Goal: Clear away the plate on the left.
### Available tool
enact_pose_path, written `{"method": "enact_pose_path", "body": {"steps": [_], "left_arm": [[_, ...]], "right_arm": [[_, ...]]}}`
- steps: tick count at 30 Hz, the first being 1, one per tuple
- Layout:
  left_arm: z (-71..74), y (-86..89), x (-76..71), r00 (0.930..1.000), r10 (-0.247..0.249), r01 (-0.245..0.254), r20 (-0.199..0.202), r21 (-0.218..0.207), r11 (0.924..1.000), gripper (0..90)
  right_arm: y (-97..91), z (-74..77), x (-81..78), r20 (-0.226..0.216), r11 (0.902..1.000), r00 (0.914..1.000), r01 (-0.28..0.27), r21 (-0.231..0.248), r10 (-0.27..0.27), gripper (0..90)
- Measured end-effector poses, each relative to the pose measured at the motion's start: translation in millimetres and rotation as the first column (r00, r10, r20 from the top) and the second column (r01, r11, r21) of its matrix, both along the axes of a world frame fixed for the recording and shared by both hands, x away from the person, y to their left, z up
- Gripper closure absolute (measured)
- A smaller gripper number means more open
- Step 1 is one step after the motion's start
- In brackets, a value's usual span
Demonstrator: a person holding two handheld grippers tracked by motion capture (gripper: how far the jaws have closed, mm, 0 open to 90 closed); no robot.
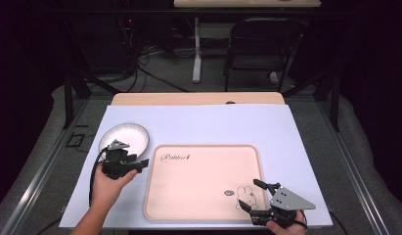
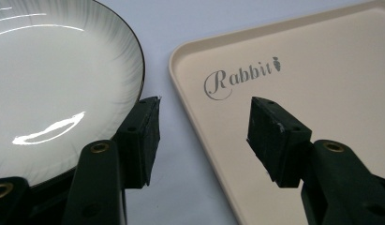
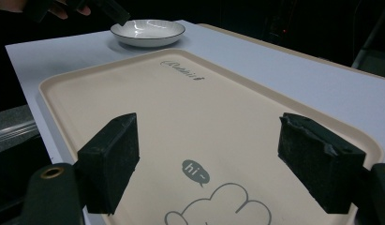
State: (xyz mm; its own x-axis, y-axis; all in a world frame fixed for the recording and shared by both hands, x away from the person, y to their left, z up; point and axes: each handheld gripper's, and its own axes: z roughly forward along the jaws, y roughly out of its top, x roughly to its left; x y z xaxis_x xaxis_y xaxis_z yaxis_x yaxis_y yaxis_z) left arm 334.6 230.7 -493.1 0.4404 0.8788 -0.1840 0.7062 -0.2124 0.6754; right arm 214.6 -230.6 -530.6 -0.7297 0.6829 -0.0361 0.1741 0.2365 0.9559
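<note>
left gripper [image 2: 204, 136] gapes empty; plate [image 2: 54, 89] cut off.

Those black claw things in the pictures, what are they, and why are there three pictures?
They are grippers, pincers that a person holds, one in each hand. One picture looks down from above the table. The other two come from little cameras riding on each gripper. The left gripper is beside a white plate. The right gripper is over a corner of a pinkish tray with a rabbit drawing. Both grippers are open and hold nothing.
</note>
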Motion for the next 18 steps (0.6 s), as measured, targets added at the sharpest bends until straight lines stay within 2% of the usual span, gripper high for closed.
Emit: {"method": "enact_pose_path", "body": {"steps": [2, 3, 9, 13, 18], "left_arm": [[0.3, 0.9, 1.7, 1.0000, 0.002, -0.002, -0.008, 0.003, 1.0000, 43.5], [1.1, 2.5, 4.8, 0.9997, 0.018, -0.018, -0.016, 0.012, 0.9998, 43.3], [5.1, 10.4, 14.3, 0.9955, 0.073, -0.074, -0.060, -0.002, 0.9973, 40.7], [9.1, 14.1, 18.6, 0.9926, 0.101, -0.101, -0.067, 0.001, 0.9948, 39.8], [13.0, 20.8, 27.0, 0.9868, 0.143, -0.142, -0.076, 0.029, 0.9895, 39.4]], "right_arm": [[0.1, -0.1, 0.1, 0.000, 1.0000, 1.0000, 0.000, 0.000, 0.000, 20.2], [0.1, 0.0, 0.1, 0.000, 1.0000, 1.0000, 0.000, 0.000, 0.000, 20.2], [-0.1, 0.0, 0.1, -0.001, 1.0000, 1.0000, 0.001, -0.001, -0.001, 20.2], [0.0, 0.0, 0.1, -0.001, 1.0000, 1.0000, 0.000, -0.002, 0.000, 20.2], [0.0, -0.1, 0.2, -0.001, 1.0000, 1.0000, 0.001, -0.001, -0.001, 20.2]]}}
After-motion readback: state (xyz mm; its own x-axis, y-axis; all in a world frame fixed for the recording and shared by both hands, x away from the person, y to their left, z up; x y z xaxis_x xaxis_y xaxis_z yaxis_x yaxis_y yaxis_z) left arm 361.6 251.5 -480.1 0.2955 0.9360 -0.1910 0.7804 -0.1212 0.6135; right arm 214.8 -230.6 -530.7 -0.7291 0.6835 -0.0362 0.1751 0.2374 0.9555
